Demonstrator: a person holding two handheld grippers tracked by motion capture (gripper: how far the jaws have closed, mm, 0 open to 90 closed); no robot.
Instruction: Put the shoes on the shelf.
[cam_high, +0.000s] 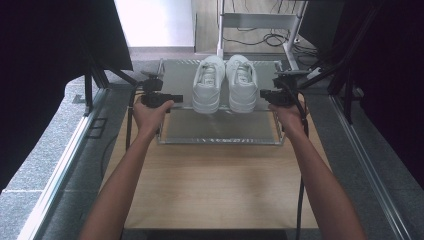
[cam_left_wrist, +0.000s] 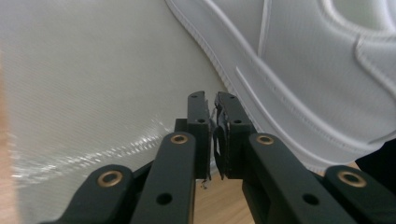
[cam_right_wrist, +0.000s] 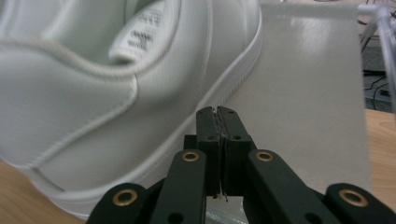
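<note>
- My left gripper (cam_high: 176, 97) hangs just left of the left white sneaker (cam_high: 208, 84).
- My right gripper (cam_high: 263, 93) hangs just right of the right white sneaker (cam_high: 241, 82).
- Both sneakers sit side by side on a grey mat (cam_high: 220, 127), toes near.

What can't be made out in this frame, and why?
- Label on the shoe tongue, right gripper view: print blurred, unreadable.
- Left shoe, left gripper view: cut off by the top and right edges.
- Whether the right tongs or left tongs pinch the grey cloth: contact hidden behind the closed jaws.
- Shoe brand, high view: too small.
</note>
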